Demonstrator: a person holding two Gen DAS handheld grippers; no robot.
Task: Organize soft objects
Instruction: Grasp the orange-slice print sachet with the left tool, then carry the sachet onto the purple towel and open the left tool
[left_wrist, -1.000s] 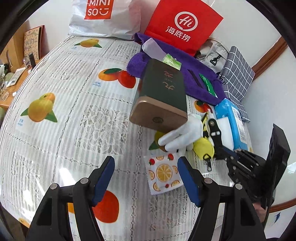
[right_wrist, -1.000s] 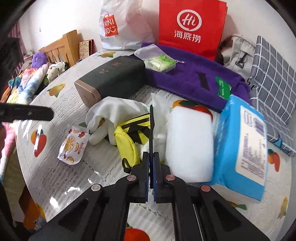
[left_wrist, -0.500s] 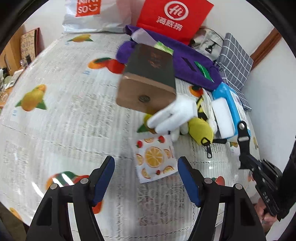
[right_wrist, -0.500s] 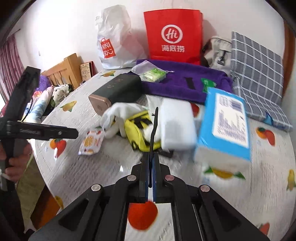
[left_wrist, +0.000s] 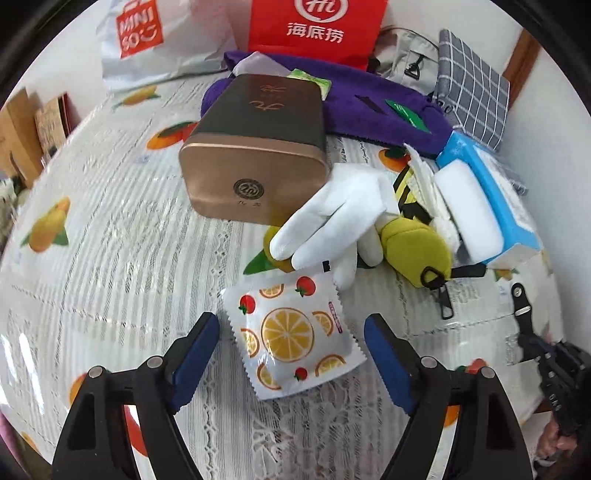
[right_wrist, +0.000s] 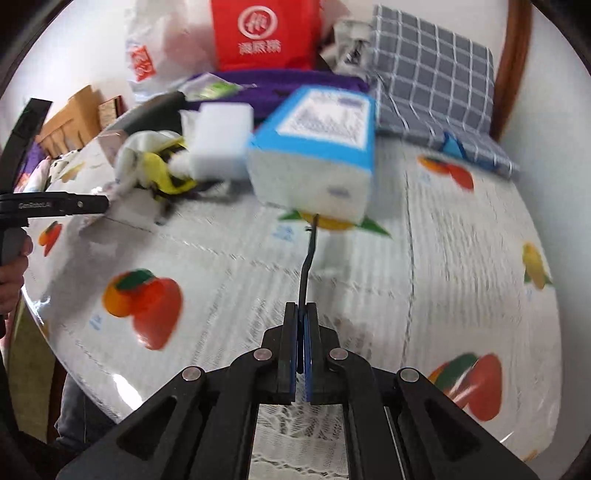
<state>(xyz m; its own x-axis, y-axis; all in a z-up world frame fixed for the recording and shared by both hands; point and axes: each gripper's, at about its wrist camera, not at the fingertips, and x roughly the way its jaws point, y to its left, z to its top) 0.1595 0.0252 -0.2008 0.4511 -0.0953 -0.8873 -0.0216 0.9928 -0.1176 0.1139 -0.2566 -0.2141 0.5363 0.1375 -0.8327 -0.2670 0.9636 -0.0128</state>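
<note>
Two tools: our left gripper (left_wrist: 291, 354), jaws wide, straddles the soft, crinkly sachet (left_wrist: 291, 332) (pinch mid-body); right gripper (right_wrist: 301, 354) clamps a black strap (right_wrist: 308, 266).

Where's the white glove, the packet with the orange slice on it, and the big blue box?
white glove (left_wrist: 332, 218), left wrist view, on its palm.
orange-slice packet (left_wrist: 290, 332), left wrist view, on the big orange slice.
blue box (right_wrist: 321, 125), right wrist view, on its top label.
</note>
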